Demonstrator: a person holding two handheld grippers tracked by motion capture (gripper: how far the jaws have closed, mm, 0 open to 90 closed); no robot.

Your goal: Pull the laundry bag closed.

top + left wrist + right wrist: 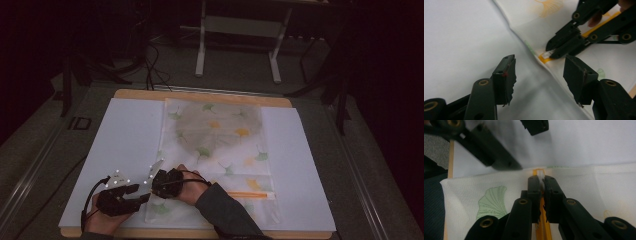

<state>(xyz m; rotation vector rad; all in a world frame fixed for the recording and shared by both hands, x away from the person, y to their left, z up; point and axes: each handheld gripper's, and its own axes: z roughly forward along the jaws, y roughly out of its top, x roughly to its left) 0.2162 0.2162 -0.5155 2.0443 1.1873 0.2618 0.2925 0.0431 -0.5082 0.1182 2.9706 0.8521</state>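
2 fingers of the right gripper (540, 185) pinch the white zipper pull (540, 173).

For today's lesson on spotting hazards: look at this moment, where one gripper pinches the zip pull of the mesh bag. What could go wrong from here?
1. The right gripper is shut on the small white zip pull at the very end of the orange zip; such a small hold might slip.
2. The left gripper is open and presses nothing, so the mesh bag may drag or bunch when pulled.
3. The two grippers are close together and could collide.
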